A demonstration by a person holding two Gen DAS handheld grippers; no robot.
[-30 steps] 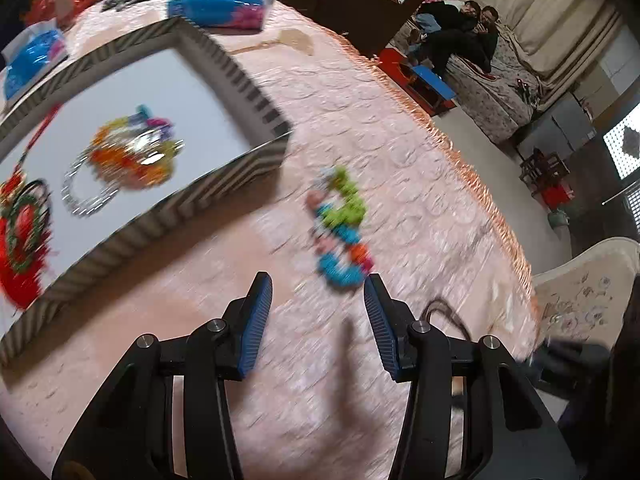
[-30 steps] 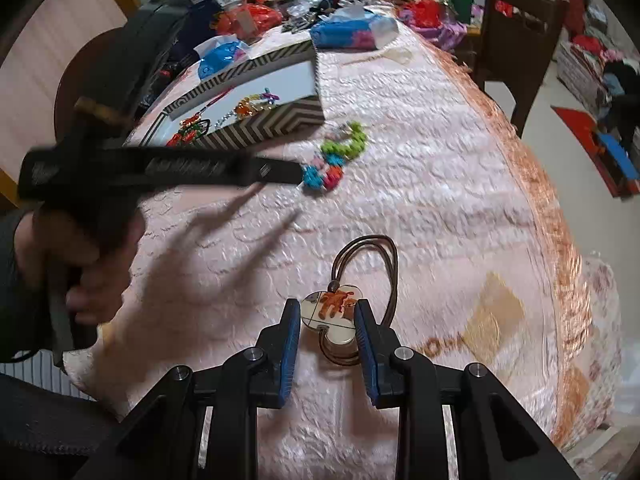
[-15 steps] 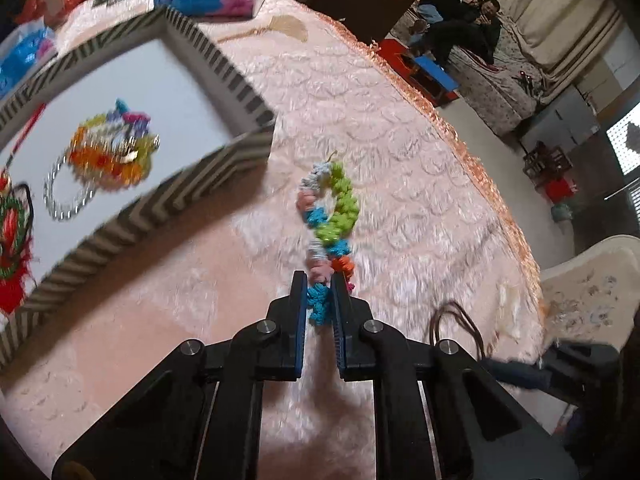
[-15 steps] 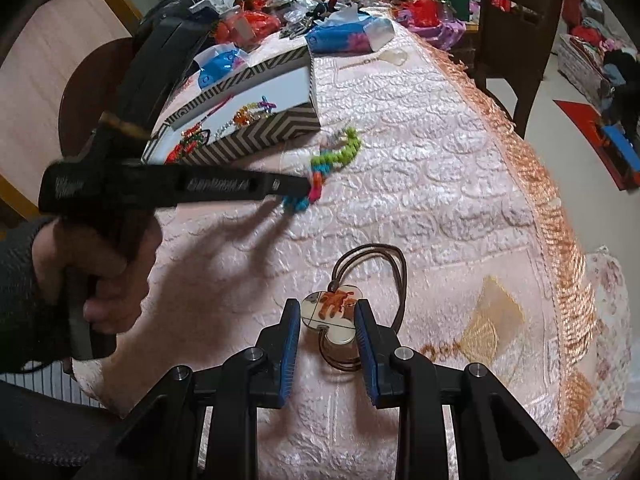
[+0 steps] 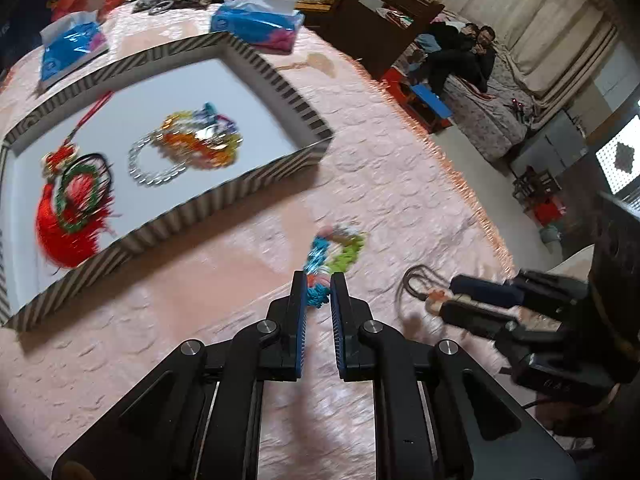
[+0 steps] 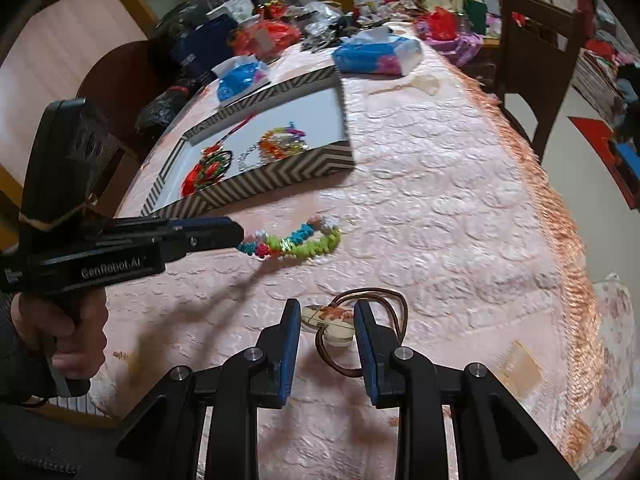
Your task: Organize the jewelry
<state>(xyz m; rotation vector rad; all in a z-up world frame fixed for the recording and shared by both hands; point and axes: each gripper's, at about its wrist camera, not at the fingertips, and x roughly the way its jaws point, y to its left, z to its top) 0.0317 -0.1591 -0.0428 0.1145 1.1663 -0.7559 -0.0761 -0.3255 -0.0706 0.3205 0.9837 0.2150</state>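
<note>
Left gripper (image 5: pixel 318 294) pinching bead bracelet (image 6: pixel 298 240), open cloth before tray (image 6: pixel 280 178) edge

- The left wrist view sits just behind the left tool (image 5: pixel 319 286) and looks steeply down along its fingers, close over the pink tabletop (image 5: pixel 400 168).
- It faces the striped tray (image 5: pixel 224 196), which lies up and left of centre, with a sofa at the room's far side beyond the tray.
- The right wrist view sits behind the right tool (image 6: pixel 327 314), also angled down and close to the tabletop.
- It faces the same tray (image 6: pixel 280 176) from farther off.
- Both views share the tray, the bead bracelet (image 5: pixel 336 252) (image 6: pixel 296 240), the corded pendant (image 5: pixel 434 298) (image 6: pixel 332 318) and each other's tool.
</note>
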